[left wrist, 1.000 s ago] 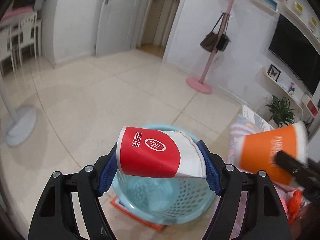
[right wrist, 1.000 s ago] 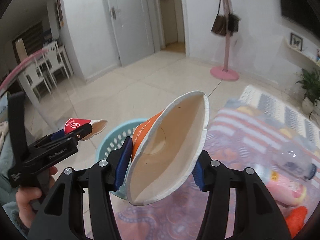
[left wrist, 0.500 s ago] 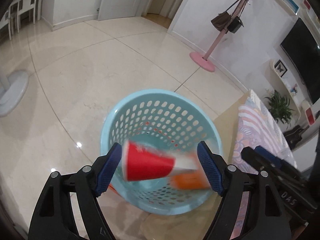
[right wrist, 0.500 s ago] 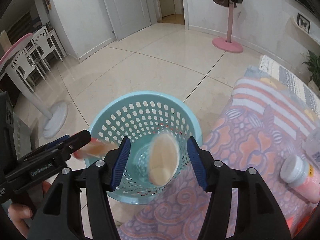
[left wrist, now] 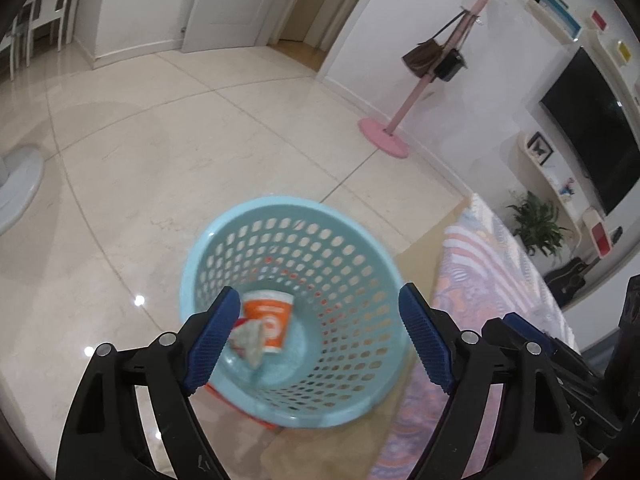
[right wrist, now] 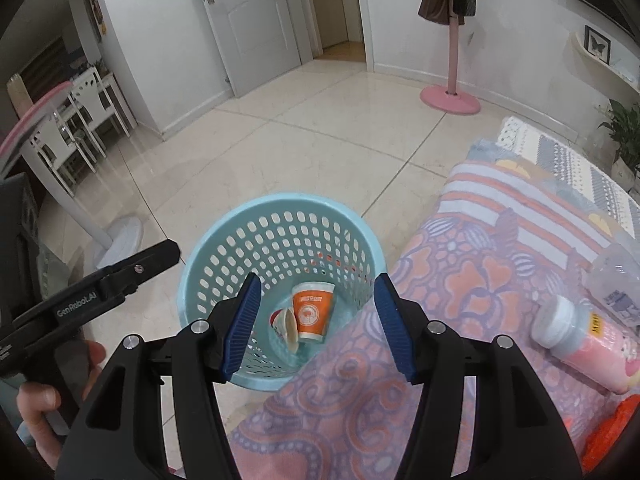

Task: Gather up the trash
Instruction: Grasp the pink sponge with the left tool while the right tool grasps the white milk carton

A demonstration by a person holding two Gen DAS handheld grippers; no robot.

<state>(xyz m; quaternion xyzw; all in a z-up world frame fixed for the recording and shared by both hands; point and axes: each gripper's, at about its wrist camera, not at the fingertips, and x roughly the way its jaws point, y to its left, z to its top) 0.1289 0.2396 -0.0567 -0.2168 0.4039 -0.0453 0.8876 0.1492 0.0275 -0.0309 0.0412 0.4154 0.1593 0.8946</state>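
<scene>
A light blue perforated basket (left wrist: 280, 205) (right wrist: 288, 201) stands on the tiled floor beside the cloth-covered table. At its bottom lie an orange paper cup (left wrist: 267, 316) (right wrist: 313, 309) and a crushed red and white paper cup (left wrist: 249, 339) (right wrist: 286, 326). My left gripper (left wrist: 320, 292) hovers above the basket, its jaws opening with nothing between them. My right gripper (right wrist: 317, 280) is open and empty over the basket's near rim. One finger (right wrist: 154, 258) of the left gripper shows at the left of the right wrist view, held by a hand.
A patterned pink and purple cloth (right wrist: 480, 272) covers the table on the right. On it lie a pink bottle with a white cap (right wrist: 580, 340), a clear plastic item (right wrist: 616, 276) and something orange (right wrist: 616, 428). A pink coat stand (right wrist: 450, 96) and a fan base (right wrist: 124, 236) stand on the floor.
Both cups left the grippers and dropped into the basket, where they now lie. Both grippers tilted down toward the basket and now stand empty.
</scene>
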